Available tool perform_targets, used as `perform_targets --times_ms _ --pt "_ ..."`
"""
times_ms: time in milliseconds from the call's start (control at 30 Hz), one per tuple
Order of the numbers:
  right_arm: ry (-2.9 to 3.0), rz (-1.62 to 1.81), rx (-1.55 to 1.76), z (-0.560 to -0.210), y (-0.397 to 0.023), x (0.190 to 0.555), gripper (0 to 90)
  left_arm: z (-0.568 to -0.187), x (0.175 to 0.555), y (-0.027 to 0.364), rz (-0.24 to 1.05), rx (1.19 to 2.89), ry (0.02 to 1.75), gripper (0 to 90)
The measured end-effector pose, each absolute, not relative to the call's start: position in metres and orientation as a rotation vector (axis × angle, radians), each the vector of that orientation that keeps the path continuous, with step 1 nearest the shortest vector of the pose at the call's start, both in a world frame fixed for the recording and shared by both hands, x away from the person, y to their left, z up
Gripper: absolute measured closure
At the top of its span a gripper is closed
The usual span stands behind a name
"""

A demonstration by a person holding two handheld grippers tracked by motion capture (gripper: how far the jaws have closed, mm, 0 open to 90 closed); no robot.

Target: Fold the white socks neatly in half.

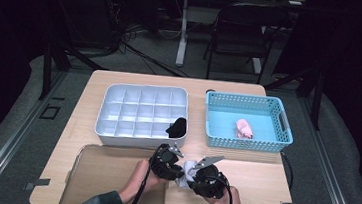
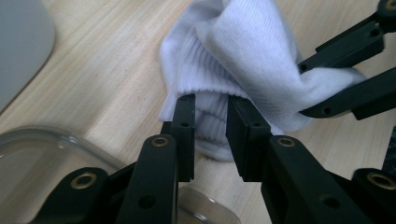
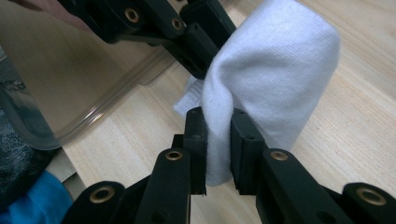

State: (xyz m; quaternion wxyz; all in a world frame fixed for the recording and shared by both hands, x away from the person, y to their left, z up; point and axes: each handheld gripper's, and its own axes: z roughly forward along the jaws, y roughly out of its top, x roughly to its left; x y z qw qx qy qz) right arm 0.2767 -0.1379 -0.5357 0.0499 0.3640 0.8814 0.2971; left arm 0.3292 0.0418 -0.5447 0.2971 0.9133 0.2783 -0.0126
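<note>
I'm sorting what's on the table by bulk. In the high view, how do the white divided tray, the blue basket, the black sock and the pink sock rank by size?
Largest to smallest:
1. white divided tray
2. blue basket, somewhat smaller
3. black sock
4. pink sock
The two socks look close in size, so their order is unsure.

We see the white sock at upper centre of the left gripper view as soft knitted cloth, ribbed at the cuff and finer and matt over the rest. The left claw and the right claw look like matt black plastic with brass-coloured rivets. The surface is pale wood-grain laminate, smooth with a light sheen. At lower left of the high view, the clear tray is glossy see-through plastic. Above it, the white divided organizer is smooth plastic, and the blue basket at right is perforated plastic. The black sock and the pink sock look like soft cloth.
</note>
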Motion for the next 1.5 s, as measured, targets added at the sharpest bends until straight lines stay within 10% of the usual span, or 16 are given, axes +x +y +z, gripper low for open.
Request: perform_targets --times_ms 400,667,1100,1500 --pt "2.696 0.879 1.108 -0.538 -0.133 0.281 78.7 -0.508 0.317 0.046 0.104 2.253 0.7 65.4" --pt "2.688 0.877 1.11 -0.538 -0.13 0.28 77.3 -0.529 0.321 0.033 0.039 2.321 0.664 80.8" --pt "2.75 0.983 1.113 -0.525 -0.145 0.278 57.0 -0.541 0.327 0.037 0.022 2.355 0.701 82.8" --pt "2.62 0.982 1.23 -0.54 -0.143 0.287 84.1 -0.541 0.328 0.038 0.012 2.358 0.707 83.2"
